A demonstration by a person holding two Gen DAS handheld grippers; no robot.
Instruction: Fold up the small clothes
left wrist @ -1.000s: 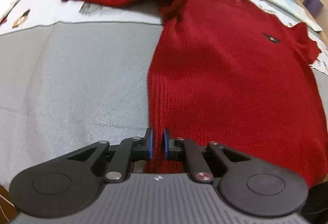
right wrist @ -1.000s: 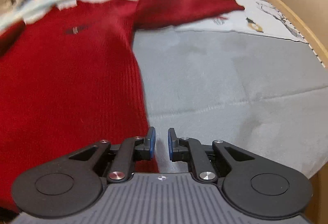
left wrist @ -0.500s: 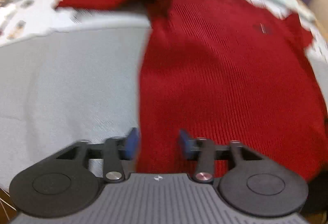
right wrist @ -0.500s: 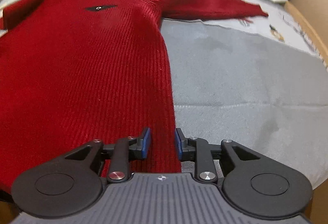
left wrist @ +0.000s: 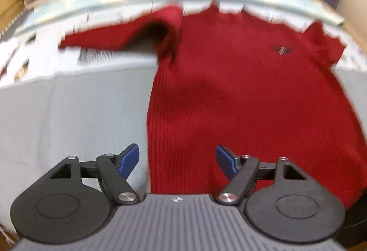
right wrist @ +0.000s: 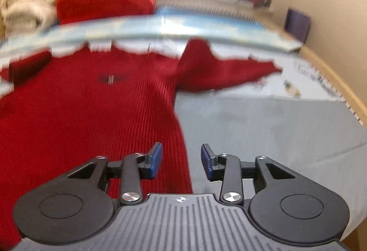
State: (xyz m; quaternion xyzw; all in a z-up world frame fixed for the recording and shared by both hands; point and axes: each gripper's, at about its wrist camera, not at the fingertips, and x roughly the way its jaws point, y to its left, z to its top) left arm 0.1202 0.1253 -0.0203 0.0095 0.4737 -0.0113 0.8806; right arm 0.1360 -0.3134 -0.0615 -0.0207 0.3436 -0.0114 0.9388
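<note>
Red sweater (left wrist: 240, 95) lies flat on the gray cloth (left wrist: 68, 118), sleeves out, no fold made yet — left gripper (left wrist: 177, 162) and right gripper (right wrist: 181, 162) both spread, holding nothing.

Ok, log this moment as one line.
left tool open | right tool open | red sweater flat, unfolded | both sleeves out

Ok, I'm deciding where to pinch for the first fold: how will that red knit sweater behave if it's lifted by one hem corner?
The red sweater is ribbed knit lying limp on the grey cloth, so it will probably droop and stretch from a corner pinch. Its sleeve already bunches at the shoulder, so it would likely trail. Knit texture should grip well; both the left gripper and the right gripper are open.
</note>
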